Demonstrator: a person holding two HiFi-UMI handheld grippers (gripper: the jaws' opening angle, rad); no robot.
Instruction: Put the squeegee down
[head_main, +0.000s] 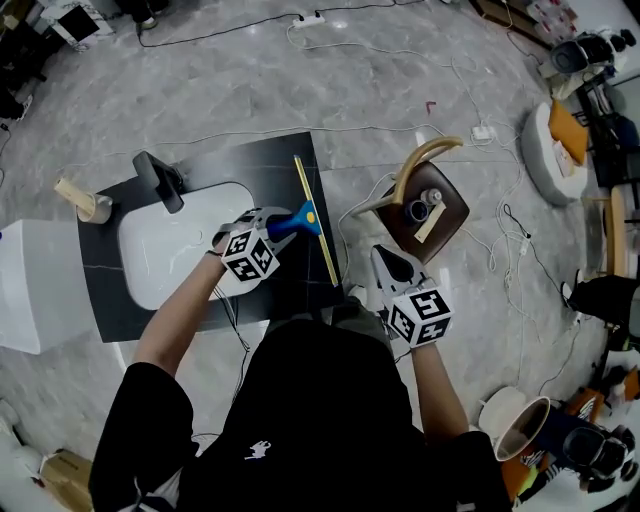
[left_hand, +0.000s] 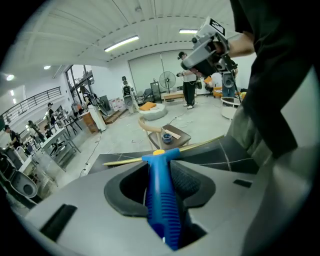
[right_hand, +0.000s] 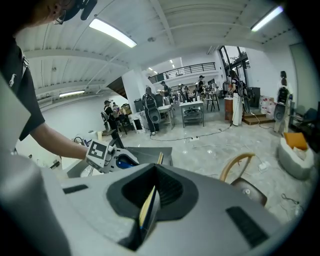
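Left gripper (left_hand: 162, 172) (head_main: 278, 228) clenched on blue ribbed handle of squeegee (left_hand: 163, 205) (head_main: 303, 217), handle upright between pads. Yellow blade crosswise past jaw tips, lying lengthwise over right part of black counter (head_main: 290, 160), just right of white sink (head_main: 165, 250); blade touching counter or not, cannot tell. Right gripper (right_hand: 150, 195) (head_main: 392, 262) near counter's right edge, jaws pinched on thin yellow-and-blue strip (right_hand: 146, 207); what it is, unclear. Wooden chair (head_main: 430, 205) on floor beyond.

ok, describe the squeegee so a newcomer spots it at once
Find the black counter with the white sink. Right of the sink, the left gripper holds the squeegee. It alone has a blue handle and a long thin yellow blade.
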